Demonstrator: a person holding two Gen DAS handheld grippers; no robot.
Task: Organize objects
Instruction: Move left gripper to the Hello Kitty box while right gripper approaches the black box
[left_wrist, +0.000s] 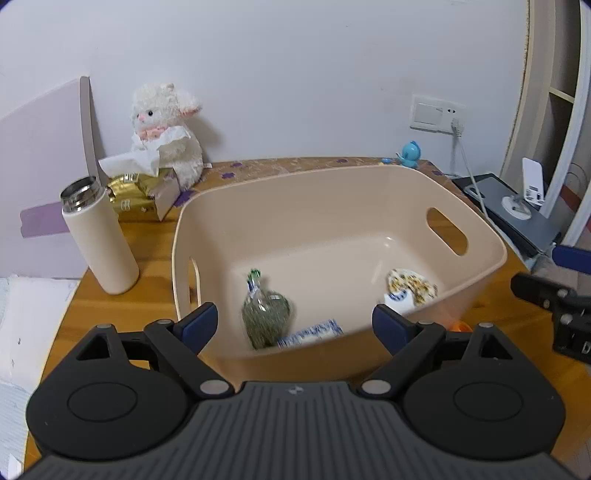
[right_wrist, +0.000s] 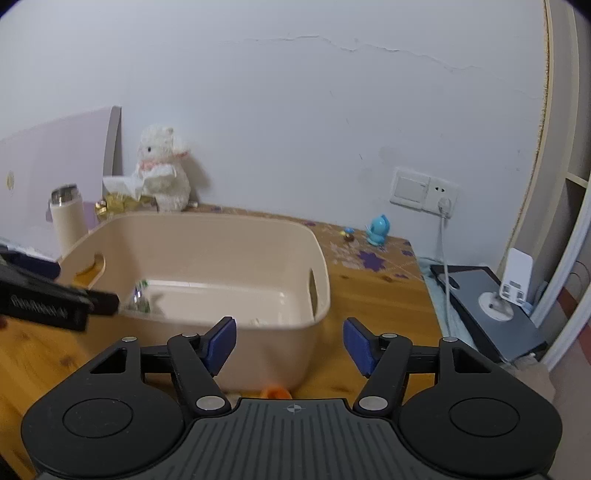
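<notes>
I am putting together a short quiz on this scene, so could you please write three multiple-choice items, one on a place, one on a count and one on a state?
1. Where does the white plush lamb sit?
A. inside the bin
B. at the wall behind the tissue box
C. on the floor

2. How many packets lie in the beige bin?
A. one
B. three
C. six

3. How is the left gripper?
A. open and empty
B. shut on the bottle
C. shut on a packet

Answers: 1 B, it leans at the wall by the tissues. 2 B, a green packet, a blue-white one and a patterned one show. 3 A, its fingers stand apart with nothing between.
</notes>
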